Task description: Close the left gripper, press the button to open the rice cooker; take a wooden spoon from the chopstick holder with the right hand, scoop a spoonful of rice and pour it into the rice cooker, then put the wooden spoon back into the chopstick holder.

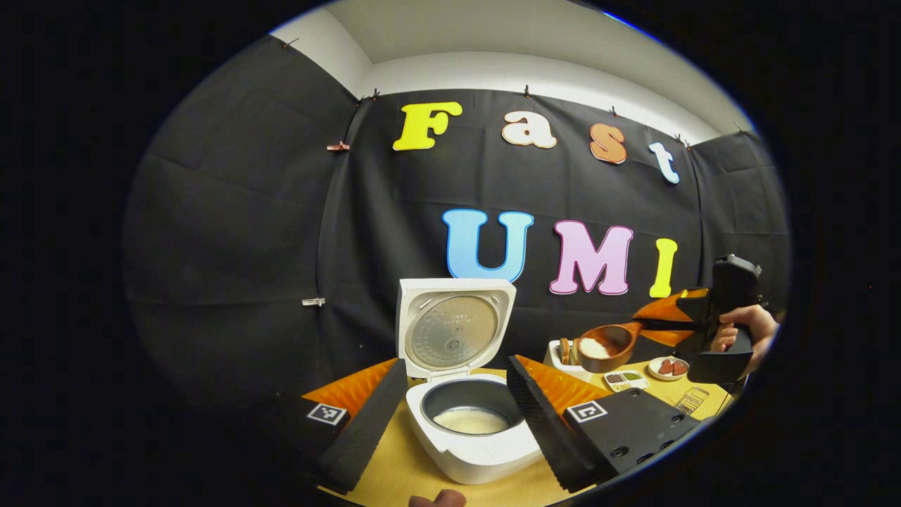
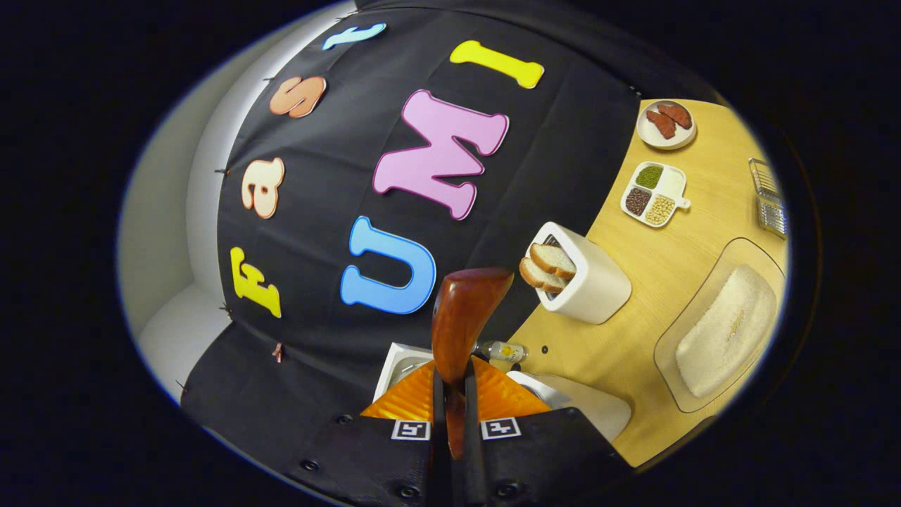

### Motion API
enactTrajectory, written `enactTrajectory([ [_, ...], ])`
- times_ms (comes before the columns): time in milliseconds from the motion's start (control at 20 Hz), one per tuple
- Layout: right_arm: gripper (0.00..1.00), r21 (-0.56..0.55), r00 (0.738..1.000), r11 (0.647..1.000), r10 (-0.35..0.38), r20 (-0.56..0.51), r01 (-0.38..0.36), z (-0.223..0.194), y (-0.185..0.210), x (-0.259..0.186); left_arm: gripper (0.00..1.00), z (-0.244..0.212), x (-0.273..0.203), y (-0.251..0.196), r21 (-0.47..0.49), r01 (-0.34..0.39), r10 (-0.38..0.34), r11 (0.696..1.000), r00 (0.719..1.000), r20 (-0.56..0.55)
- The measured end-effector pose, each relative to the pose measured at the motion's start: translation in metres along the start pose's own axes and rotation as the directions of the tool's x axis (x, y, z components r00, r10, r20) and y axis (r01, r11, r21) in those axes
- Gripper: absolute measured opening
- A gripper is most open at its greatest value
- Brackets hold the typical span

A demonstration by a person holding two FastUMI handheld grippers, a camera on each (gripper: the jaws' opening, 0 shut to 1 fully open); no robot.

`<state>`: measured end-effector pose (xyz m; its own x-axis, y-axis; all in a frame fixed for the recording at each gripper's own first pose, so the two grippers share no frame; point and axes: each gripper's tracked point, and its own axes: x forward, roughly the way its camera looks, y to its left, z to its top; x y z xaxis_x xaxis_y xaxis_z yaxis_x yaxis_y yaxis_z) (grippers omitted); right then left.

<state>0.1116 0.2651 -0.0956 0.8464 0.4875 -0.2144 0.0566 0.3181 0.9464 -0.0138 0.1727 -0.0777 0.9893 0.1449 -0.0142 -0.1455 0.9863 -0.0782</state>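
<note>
In the left gripper view, the left gripper hangs over the wooden counter with its fingers spread wide and nothing between them. The rice cooker sits in that gap, its lid standing upright and open, and white rice lies in the bottom of its dark inner pot. To the right, the right gripper, held by a hand, carries the wooden spoon level above the counter, a small heap of rice in its bowl. Behind the spoon stands a white toaster; a divided dish of beans and a small plate lie near it.

In the right gripper view, the right gripper is closed tight on the spoon's handle. Farther right, a clear tray of rice rests on the counter.
</note>
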Motion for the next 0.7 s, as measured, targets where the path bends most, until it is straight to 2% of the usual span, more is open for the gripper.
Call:
enactTrajectory([
  [250, 0.11, -0.135, 0.999, 0.991, -0.016, -0.037, 0.011, -0.047, 0.017, 0.048, 0.98, -0.004, 0.003, 0.015, -0.007, -0.021, 0.021, 1.0, 1.0, -0.006],
  [400, 0.12, -0.257, 0.999, 0.966, -0.028, -0.035, 0.018, -0.066, 0.024, 0.071, 0.98, -0.008, 0.005, 0.023, -0.014, -0.034, 0.034, 0.999, 0.999, -0.014],
  [550, 0.12, -0.412, 0.999, 0.911, -0.025, -0.035, 0.008, -0.084, 0.032, 0.091, 0.98, -0.011, 0.006, 0.029, -0.031, -0.037, 0.037, 0.999, 0.999, -0.025],
  [700, 0.11, -0.573, 1.0, 0.82, 0.009, -0.022, -0.02, -0.094, 0.043, 0.107, 0.96, -0.017, 0.008, 0.037, -0.041, -0.045, 0.044, 0.998, 0.999, -0.031],
])
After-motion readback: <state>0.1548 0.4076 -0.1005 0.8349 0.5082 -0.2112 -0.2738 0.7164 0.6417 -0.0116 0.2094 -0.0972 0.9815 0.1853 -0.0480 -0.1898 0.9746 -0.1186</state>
